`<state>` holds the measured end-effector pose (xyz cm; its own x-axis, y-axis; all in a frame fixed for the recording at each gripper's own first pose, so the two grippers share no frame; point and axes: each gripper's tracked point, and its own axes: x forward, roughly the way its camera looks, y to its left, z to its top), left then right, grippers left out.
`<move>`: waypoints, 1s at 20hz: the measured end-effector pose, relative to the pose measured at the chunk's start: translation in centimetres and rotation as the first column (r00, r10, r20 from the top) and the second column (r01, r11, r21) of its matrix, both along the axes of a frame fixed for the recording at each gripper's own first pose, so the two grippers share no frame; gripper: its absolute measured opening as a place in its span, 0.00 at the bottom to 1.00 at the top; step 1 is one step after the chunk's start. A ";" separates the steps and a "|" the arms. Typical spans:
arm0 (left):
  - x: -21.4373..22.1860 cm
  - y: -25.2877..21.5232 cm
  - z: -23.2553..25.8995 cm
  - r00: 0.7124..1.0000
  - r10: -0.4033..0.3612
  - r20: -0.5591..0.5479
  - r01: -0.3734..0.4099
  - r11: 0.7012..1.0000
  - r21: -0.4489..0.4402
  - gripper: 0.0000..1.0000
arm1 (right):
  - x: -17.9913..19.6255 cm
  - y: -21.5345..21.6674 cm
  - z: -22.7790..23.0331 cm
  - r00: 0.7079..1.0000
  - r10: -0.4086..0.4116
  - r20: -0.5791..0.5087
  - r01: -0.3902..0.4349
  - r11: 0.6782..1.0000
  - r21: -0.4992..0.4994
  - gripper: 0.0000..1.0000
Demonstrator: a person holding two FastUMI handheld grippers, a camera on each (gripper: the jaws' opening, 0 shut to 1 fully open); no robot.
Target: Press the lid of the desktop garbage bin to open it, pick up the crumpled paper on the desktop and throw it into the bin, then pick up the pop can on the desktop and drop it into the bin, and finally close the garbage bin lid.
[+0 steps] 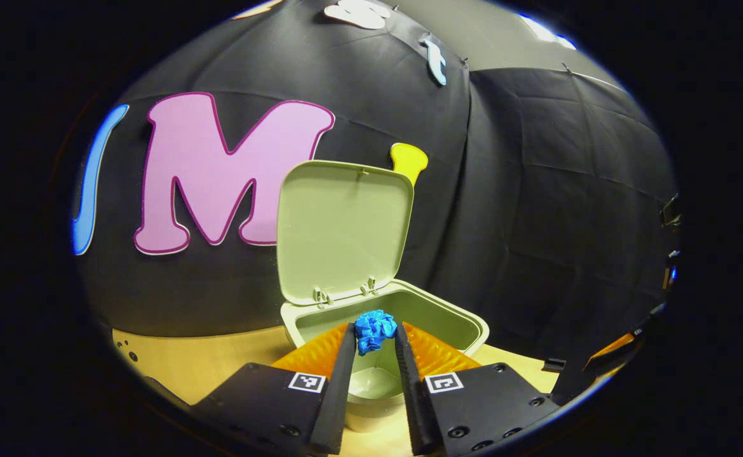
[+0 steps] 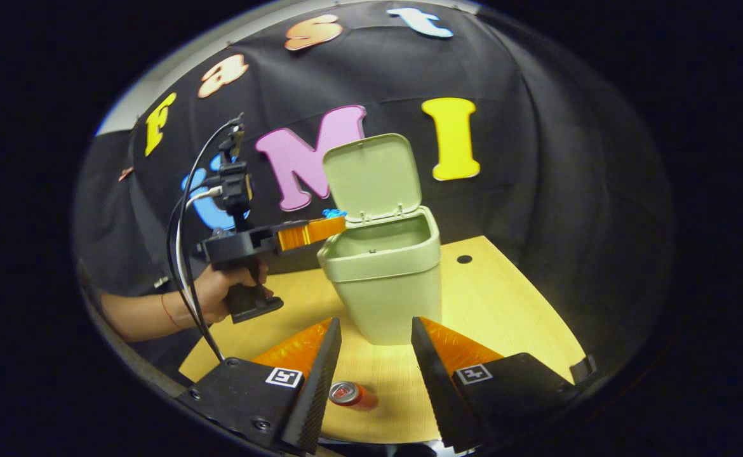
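Left gripper (image 1: 374,339) pinches the crumpled paper (image 1: 374,330) between its fingertips, right over the near rim of the bin (image 1: 460,320); the lid (image 1: 343,228) stands upright behind, so the drop path looks clear. Right gripper (image 2: 374,333) hangs with jaws spread and nothing in them, pop can (image 2: 346,393) lying on the desk (image 2: 511,304) just below and between its fingers, bin ahead. Right is nearer the can.

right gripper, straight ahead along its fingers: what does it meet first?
Likely the garbage bin: the right gripper is open and aimed at its front wall. The pop can lies lower, between the fingers; depth is unclear.
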<state>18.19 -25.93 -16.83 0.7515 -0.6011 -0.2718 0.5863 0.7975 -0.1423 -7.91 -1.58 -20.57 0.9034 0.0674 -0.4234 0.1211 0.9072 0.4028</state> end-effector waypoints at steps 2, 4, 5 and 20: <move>0.4 -0.6 -0.5 1.000 -0.003 -0.002 0.003 1.000 0.012 0.43 | -0.5 -1.8 -0.2 0.999 -0.044 -0.003 0.044 0.999 -0.019 0.72; 0.6 -0.8 -0.8 1.000 -0.008 -0.004 0.009 0.999 0.031 0.40 | -1.2 -2.9 -0.2 0.998 -0.061 -0.006 0.061 0.998 -0.030 0.72; 0.6 -1.0 -1.1 1.000 -0.011 -0.007 0.011 0.999 0.039 0.45 | -1.2 -3.4 -0.1 0.998 -0.069 -0.002 0.068 0.997 -0.031 0.72; 0.0 1.6 -0.4 0.993 0.108 0.050 -0.112 0.989 0.096 0.94 | -0.7 -1.4 -0.5 0.999 0.044 0.014 -0.044 0.997 -0.061 0.83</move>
